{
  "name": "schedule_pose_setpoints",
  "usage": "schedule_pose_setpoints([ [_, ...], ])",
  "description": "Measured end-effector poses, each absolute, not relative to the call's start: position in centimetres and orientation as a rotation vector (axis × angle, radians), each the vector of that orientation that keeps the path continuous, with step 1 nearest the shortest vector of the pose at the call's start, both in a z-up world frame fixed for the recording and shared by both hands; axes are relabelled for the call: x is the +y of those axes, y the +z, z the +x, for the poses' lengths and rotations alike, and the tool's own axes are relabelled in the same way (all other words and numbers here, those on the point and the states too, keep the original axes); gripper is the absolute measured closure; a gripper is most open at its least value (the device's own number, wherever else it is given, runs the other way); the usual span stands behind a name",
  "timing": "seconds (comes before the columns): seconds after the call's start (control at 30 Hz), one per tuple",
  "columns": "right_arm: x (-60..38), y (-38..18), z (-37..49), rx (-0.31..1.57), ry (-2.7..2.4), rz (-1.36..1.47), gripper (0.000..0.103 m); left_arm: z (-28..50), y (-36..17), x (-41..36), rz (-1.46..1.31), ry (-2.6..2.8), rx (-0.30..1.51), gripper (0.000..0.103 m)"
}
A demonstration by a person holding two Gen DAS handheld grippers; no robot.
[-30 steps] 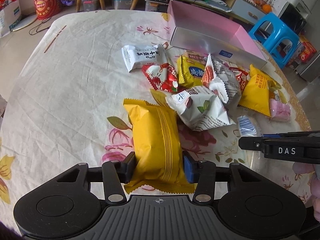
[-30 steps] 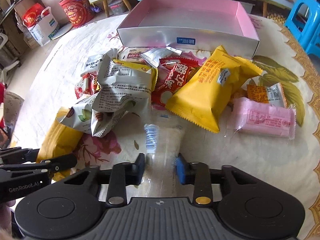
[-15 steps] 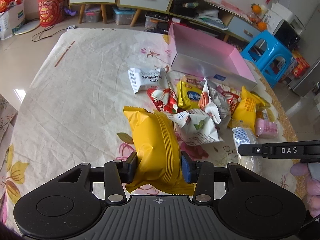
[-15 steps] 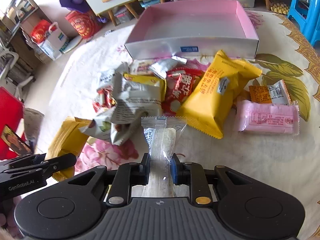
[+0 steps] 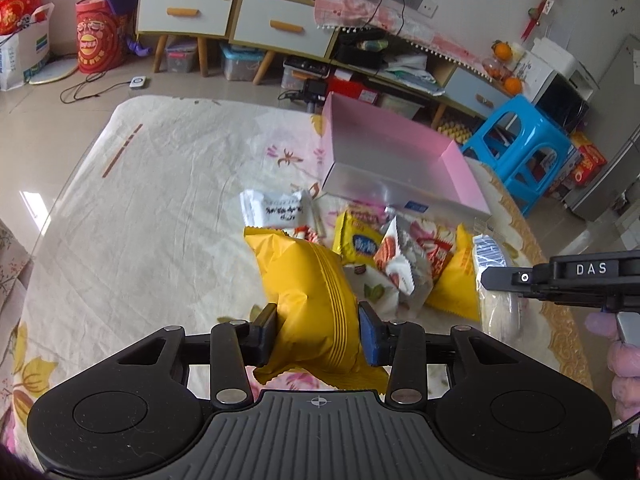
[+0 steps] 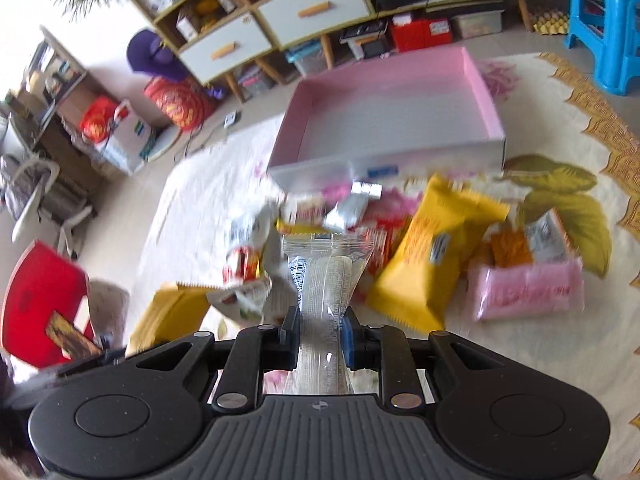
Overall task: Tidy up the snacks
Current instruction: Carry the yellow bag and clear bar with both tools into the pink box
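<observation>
My left gripper is shut on a yellow snack bag and holds it above the table. My right gripper is shut on a clear plastic snack packet and holds it up; the right gripper also shows at the right edge of the left wrist view. An empty pink box stands at the far side of the table, also in the right wrist view. A heap of snack packets lies in front of the box.
In the right wrist view a second yellow bag, a pink packet and an orange packet lie on the floral tablecloth. A blue stool stands right of the table. Cabinets line the far wall.
Both grippers have risen, each lifting its packet off the table. The right gripper shut on the clear packet during this second. The view now takes in more of the room.
</observation>
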State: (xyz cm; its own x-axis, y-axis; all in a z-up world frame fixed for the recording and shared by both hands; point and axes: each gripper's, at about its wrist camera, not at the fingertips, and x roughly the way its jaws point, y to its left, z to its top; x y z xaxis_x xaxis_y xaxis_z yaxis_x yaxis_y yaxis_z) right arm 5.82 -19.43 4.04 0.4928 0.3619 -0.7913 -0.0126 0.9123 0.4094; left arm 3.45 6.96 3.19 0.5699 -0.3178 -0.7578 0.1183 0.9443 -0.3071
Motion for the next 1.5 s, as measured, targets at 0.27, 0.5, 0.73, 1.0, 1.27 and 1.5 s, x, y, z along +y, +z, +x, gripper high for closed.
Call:
schedule_pose_setpoints([
  [0.27, -21.6, 4.8, 8.6, 0.999, 0.184, 0.445, 0.093, 5.8, 4.7, 5.4, -0.262, -0.265, 0.868, 0.065],
  [0.5, -23.2, 4.8, 11.2, 0.966, 0.145, 0.490, 0.093, 10.1, 4.4, 2.3, -0.254, -0.276, 0.847, 0.065],
  [0.73, -25.4, 4.3, 14.3, 0.911, 0.136, 0.537, 0.093, 15.7, 3.0, -1.1, -0.218, -0.287, 0.819, 0.065],
  [1.0, -27.8, 3.6, 17.6, 0.834, 0.093, 0.516, 0.093, 20.6, 0.6, -3.8, -0.213, -0.310, 0.747, 0.065],
  [1.27, -28.0, 2.2, 20.8, 0.789, 0.077, 0.456, 0.092, 22.8, -2.2, -4.9, -0.148, -0.260, 0.770, 0.065],
  [1.5, -26.6, 1.3, 22.3, 0.784, 0.086, 0.340, 0.092, 22.3, -3.4, -4.2, -0.104, -0.264, 0.800, 0.065],
])
